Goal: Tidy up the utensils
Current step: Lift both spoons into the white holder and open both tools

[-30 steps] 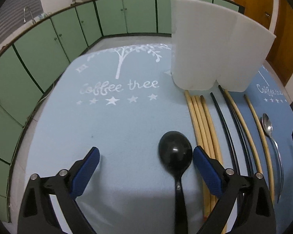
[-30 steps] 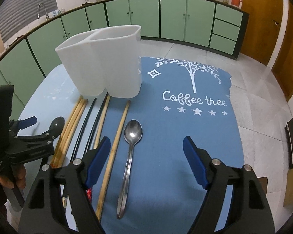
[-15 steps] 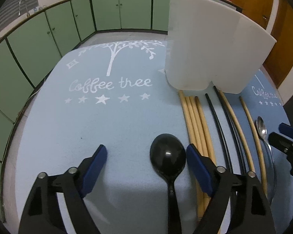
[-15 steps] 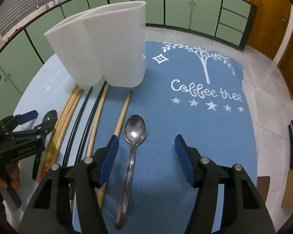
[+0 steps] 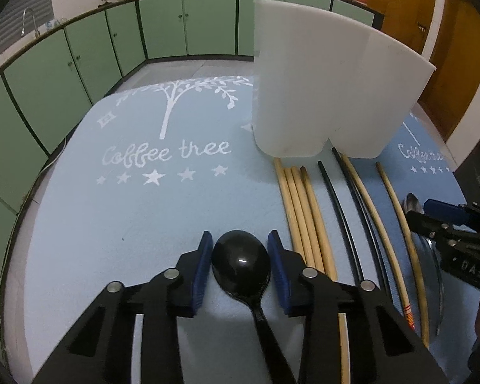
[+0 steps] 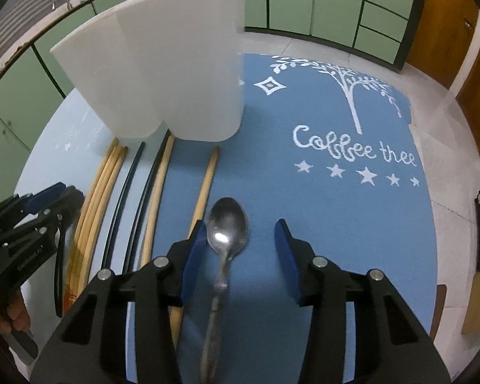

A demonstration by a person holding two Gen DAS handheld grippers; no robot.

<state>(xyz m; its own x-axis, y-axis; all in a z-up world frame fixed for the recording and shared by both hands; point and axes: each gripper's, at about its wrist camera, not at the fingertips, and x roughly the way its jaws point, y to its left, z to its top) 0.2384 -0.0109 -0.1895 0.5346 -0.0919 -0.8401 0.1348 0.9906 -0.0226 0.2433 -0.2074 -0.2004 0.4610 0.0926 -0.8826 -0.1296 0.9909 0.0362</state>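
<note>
A black spoon point(image 5: 241, 260) lies on the blue mat, its bowl between the blue pads of my left gripper point(image 5: 240, 259), which has closed on it. A steel spoon point(image 6: 228, 224) lies between the fingers of my right gripper point(image 6: 240, 249), nearer the left pad; the jaws stand apart with a gap on the right. A white two-part holder point(image 5: 329, 76) stands at the back; it also shows in the right wrist view point(image 6: 163, 64). Wooden chopsticks point(image 5: 300, 204) and black chopsticks point(image 5: 342, 211) lie in a row between the spoons.
The round table is covered by a blue "Coffee tree" mat point(image 5: 137, 211). The right gripper shows at the left wrist view's right edge point(image 5: 451, 224); the left gripper and hand show in the right wrist view point(image 6: 25, 224). Green cabinets ring the room.
My left gripper closed from wide open onto the black spoon's bowl. My right gripper moved forward and lower over the steel spoon and its jaws narrowed.
</note>
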